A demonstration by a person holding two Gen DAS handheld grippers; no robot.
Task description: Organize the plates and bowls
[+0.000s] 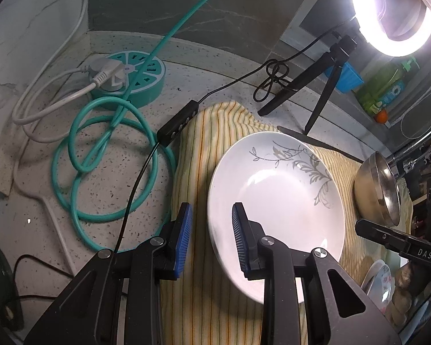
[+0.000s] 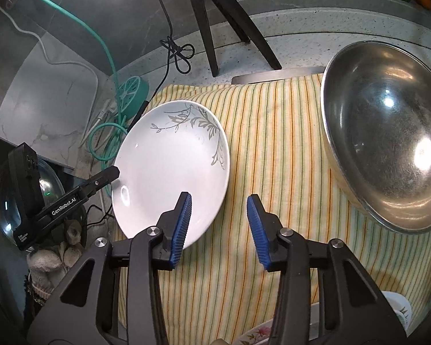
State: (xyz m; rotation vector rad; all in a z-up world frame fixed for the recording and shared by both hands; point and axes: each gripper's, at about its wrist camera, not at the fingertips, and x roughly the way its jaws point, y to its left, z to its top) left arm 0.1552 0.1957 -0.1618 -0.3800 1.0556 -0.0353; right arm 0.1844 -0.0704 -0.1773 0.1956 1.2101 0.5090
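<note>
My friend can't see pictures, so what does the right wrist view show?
A white plate with grey leaf patterns and a shiny steel bowl rest on a yellow striped cloth. The right tool hangs open above the cloth, holding nothing.

Home kitchen: speckled counter [image 1: 106, 178], dish-soap bottle [image 1: 386, 89].

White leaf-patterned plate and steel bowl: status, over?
Left gripper open astride white leaf-patterned plate rim. Right gripper open, empty, over striped cloth. Steel bowl alone to the right. Nothing blocking.
</note>
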